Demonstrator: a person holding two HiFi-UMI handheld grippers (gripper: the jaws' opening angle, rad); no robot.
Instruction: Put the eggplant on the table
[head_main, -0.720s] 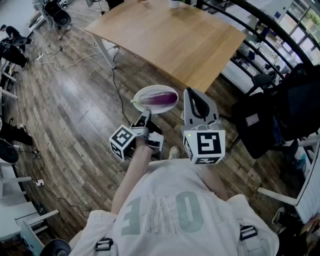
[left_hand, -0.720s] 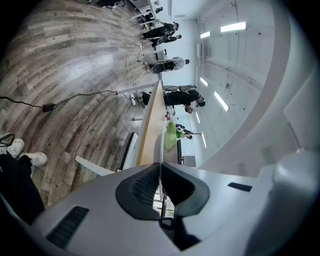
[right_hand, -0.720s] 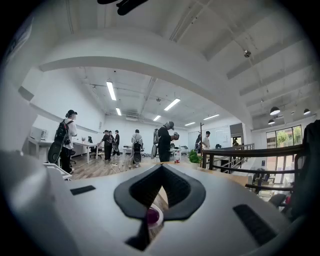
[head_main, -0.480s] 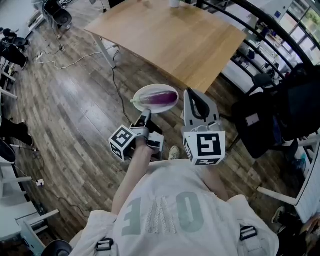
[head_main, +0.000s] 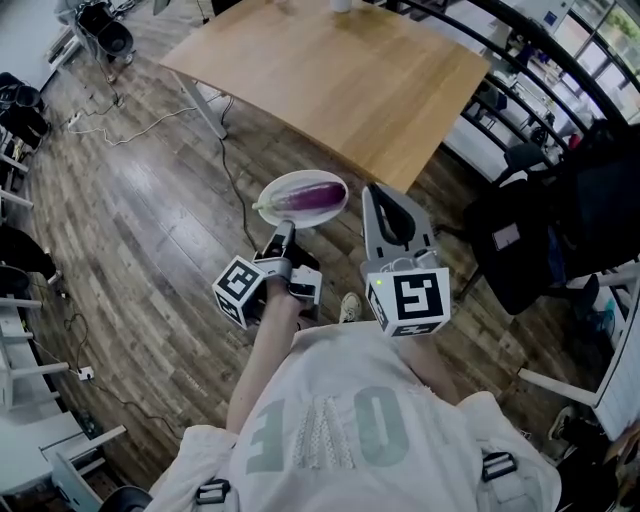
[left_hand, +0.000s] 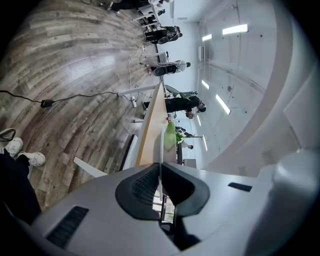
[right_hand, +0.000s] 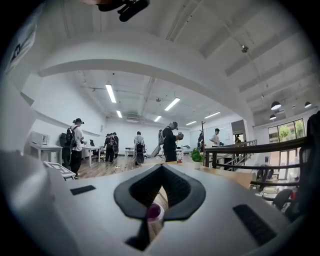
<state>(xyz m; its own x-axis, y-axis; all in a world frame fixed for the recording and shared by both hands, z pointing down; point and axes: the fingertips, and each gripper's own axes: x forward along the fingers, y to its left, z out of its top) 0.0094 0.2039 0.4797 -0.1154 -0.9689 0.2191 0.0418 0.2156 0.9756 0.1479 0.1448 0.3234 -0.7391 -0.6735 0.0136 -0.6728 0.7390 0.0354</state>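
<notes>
A purple eggplant (head_main: 311, 196) lies on a white plate (head_main: 272, 190) held in the air over the wooden floor, short of the light wooden table (head_main: 340, 70). My left gripper (head_main: 281, 231) is shut on the plate's near rim. In the left gripper view the rim shows as a thin white edge (left_hand: 161, 176) between the closed pads. My right gripper (head_main: 373, 191) hangs just right of the plate, jaws together and empty. Through the gap under its pads I see a bit of the eggplant (right_hand: 152, 212). The table's edge (left_hand: 149, 131) runs ahead of the left gripper.
A black office chair (head_main: 530, 240) stands at the right by a dark railing (head_main: 540, 60). Cables (head_main: 150, 120) trail over the floor near the table leg (head_main: 205, 105). A green plant (right_hand: 196, 156) stands on the table. Several people (right_hand: 170, 140) stand far off in the room.
The plate, both grippers and the table have all slid slightly left in the head view. The left gripper's hold on the plate is the same.
</notes>
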